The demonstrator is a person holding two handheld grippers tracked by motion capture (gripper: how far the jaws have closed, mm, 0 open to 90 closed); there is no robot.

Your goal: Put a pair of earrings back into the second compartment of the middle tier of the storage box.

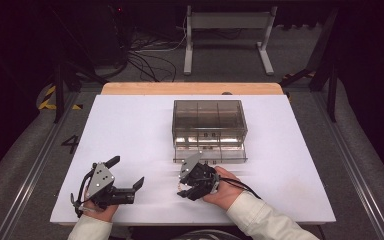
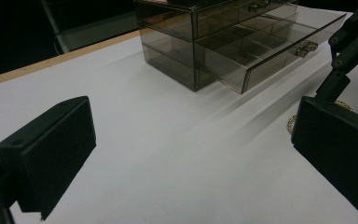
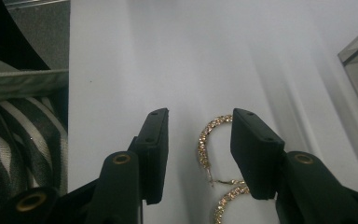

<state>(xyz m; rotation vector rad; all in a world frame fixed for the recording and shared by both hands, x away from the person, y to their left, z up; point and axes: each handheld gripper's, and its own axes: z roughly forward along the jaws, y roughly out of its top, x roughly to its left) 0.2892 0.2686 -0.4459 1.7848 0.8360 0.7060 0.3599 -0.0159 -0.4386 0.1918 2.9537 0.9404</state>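
Observation:
Two gold, stone-set hoop earrings lie on the white table [image 1: 130, 125]. In the right gripper view, one hoop [image 3: 204, 142] rests between the black jaws of my right gripper [image 3: 201, 116] without touching either pad. The second hoop [image 3: 230, 198] lies lower down, by the right jaw. My right gripper [image 1: 185, 191] points down at the table just in front of the drawer box. My left gripper [image 1: 128, 171] rests at the front left with its jaws wide open on nothing. In the left gripper view, a bit of gold earring [image 2: 292, 124] shows beside the left gripper's [image 2: 191, 154] right jaw.
A smoky see-through drawer box [image 1: 207, 117] stands mid-table with its bottom drawer [image 1: 210, 154] pulled out toward me, showing dividers inside. The same drawer [image 2: 270, 51] appears in the left gripper view. Striped clothing [image 3: 18, 140] lies past the table's near edge. A wooden strip [image 1: 190, 88] borders the far side.

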